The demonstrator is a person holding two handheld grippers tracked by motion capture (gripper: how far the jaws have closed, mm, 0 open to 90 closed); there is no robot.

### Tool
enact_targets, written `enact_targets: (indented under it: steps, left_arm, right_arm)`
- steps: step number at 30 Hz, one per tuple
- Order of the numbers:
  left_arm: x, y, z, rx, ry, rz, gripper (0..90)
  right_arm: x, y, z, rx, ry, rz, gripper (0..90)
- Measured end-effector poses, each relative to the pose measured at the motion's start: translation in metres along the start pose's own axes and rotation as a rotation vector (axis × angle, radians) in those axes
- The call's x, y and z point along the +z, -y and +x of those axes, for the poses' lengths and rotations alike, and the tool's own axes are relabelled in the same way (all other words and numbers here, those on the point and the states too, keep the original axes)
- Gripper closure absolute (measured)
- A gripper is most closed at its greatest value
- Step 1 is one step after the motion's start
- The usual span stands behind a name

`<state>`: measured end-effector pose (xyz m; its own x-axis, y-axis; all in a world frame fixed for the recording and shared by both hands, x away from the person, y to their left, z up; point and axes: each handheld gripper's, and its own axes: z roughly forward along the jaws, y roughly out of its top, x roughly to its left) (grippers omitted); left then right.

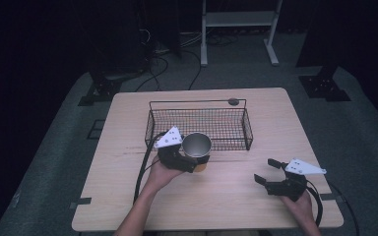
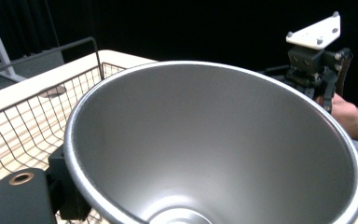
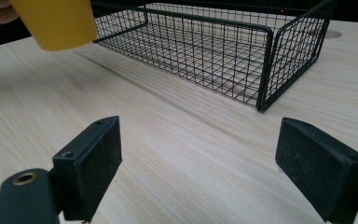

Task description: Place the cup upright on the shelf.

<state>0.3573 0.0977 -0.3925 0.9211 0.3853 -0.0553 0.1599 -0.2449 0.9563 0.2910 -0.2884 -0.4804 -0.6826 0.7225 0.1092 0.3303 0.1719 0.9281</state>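
Observation:
A cup [image 1: 197,146] with a silver inside and a yellow outside is held above the table, just in front of the black wire basket [image 1: 200,112]. My left gripper [image 1: 189,158] is shut on the cup. In the left gripper view the cup's shiny interior [image 2: 214,149] faces the camera, and one black jaw shows at its lower left. The cup's yellow body [image 3: 56,21] hangs above the wood in the right gripper view. My right gripper [image 1: 268,171] rests low at the right front of the table, open, with bare wood between its pads [image 3: 95,161].
The wire basket [image 3: 205,46] stands empty at the table's middle back. A dark round hole [image 1: 233,102] sits near the far edge behind it. Cables trail from both grippers off the front edge. A white frame [image 1: 238,22] stands on the floor beyond.

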Motion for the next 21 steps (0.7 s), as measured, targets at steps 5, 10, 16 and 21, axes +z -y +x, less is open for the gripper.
enact_targets:
  steps: [5, 10, 16, 21]
  left_arm:
    - [0.003, -0.012, 0.01, -0.008, 0.007, 0.008, 12.4]
    - [0.008, -0.021, 0.019, -0.007, 0.002, 0.015, 12.4]
    - [0.01, -0.03, 0.029, -0.016, -0.004, 0.013, 12.4]
    - [0.012, -0.038, 0.036, -0.015, -0.008, 0.005, 12.4]
  right_arm:
    - [0.0, 0.0, 0.0, 0.002, -0.001, 0.0, 13.4]
    - [0.0, 0.0, 0.0, 0.003, -0.001, -0.002, 13.4]
    - [0.0, 0.0, 0.0, 0.002, -0.002, -0.003, 13.4]
    - [0.0, 0.0, -0.001, 0.002, -0.002, -0.003, 13.4]
